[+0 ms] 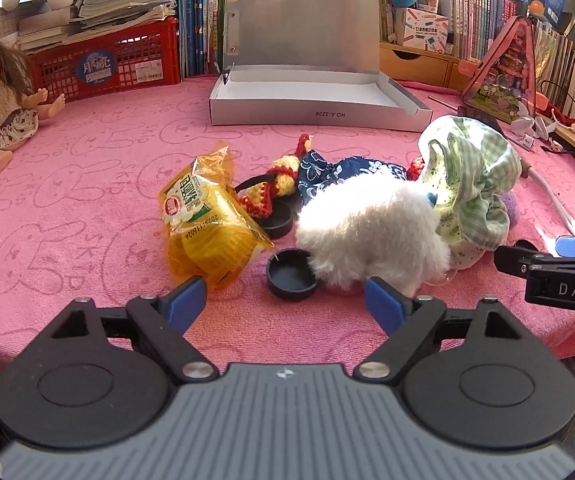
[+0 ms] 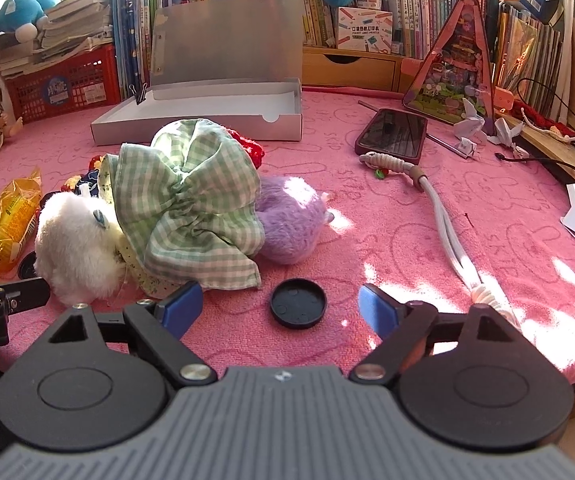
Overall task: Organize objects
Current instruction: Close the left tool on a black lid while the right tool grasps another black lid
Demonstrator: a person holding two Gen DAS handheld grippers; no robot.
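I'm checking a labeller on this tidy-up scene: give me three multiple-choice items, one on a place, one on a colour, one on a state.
1. Where does the phone lie?
A. on the pink cloth, right of the silver box
B. inside the silver box
C. in the red crate

2. What colour is the checked fabric hat?
A. blue and black
B. green and white
C. orange and red

3. How is the silver box?
A. taped shut
B. upside down
C. lid up, nothing showing inside

Answers: 1 A, it rests on the cloth beside the box. 2 B, green-white checks show. 3 C, the lid stands upright and the bare floor shows.
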